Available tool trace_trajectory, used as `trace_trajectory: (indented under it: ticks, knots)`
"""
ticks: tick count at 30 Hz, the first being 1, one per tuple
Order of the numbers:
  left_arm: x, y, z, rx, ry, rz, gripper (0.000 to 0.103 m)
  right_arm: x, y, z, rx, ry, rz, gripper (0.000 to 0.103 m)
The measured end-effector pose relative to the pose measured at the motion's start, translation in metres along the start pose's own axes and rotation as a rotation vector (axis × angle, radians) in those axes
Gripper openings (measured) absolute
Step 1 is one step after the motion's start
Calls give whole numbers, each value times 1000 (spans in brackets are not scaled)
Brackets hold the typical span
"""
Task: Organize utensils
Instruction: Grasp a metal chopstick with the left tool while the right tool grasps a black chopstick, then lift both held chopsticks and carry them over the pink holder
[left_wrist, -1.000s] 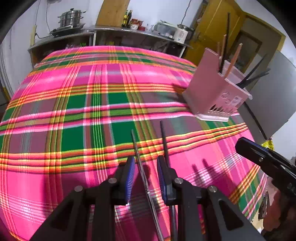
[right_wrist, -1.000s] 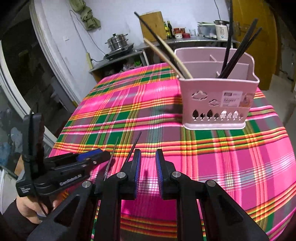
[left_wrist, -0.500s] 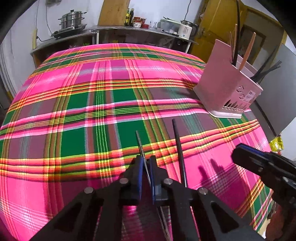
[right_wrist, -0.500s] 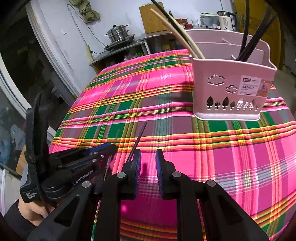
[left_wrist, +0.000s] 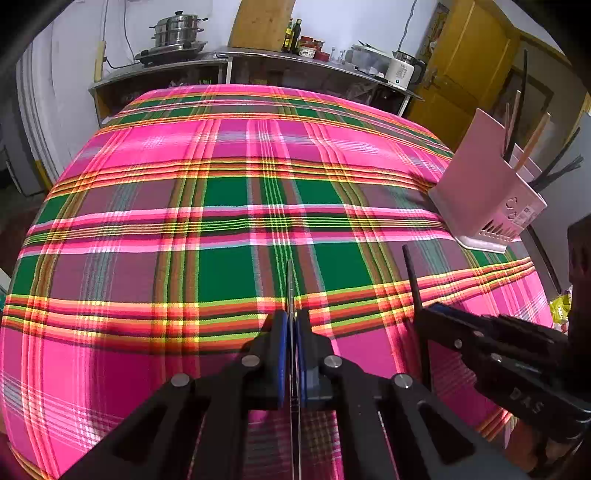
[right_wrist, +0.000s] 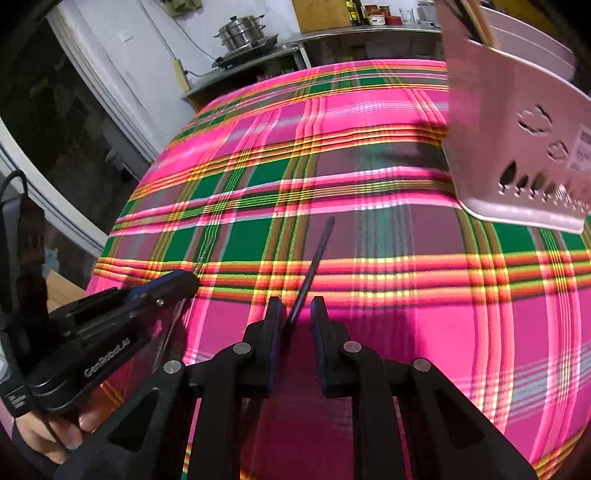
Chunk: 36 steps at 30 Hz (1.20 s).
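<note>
My left gripper (left_wrist: 291, 325) is shut on a thin metal chopstick (left_wrist: 290, 284) whose tip sticks out ahead over the plaid tablecloth (left_wrist: 229, 229). My right gripper (right_wrist: 297, 314) is open, its jaws on either side of a black chopstick (right_wrist: 314, 254) that lies on the cloth. That black chopstick (left_wrist: 412, 277) and the right gripper (left_wrist: 436, 314) show at the right of the left wrist view. The left gripper (right_wrist: 184, 282) shows at the left of the right wrist view. A pink utensil holder (left_wrist: 484, 199) with several chopsticks stands at the table's right, also in the right wrist view (right_wrist: 517, 147).
A counter (left_wrist: 221, 61) with a steel pot (left_wrist: 177, 31), bottles and a kettle (left_wrist: 400, 70) stands behind the table. A yellow door (left_wrist: 461, 74) is at the back right. A dark doorway (right_wrist: 55, 110) is left of the table.
My left gripper closed on the metal chopstick. My right gripper moved forward and left, so the black chopstick is between its open jaws and the holder is nearer.
</note>
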<state>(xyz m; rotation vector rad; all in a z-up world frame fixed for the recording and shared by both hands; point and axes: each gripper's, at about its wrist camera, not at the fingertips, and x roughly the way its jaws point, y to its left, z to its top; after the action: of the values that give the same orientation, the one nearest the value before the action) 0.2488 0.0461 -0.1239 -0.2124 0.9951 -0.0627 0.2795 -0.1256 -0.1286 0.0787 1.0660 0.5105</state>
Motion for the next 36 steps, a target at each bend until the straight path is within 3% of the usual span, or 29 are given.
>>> trace_trajectory:
  ticks: [10,15,36]
  knots:
    - [6,-11,6,92,33,39,6,12,18,10,-58,28,-104,10]
    - [6,-8,12,67,49,2,5,7,10,13,-15,35,-39,7]
    - [-100,-49,59,120,-149,-127,5,-125,-6,38,0,-226,21,5]
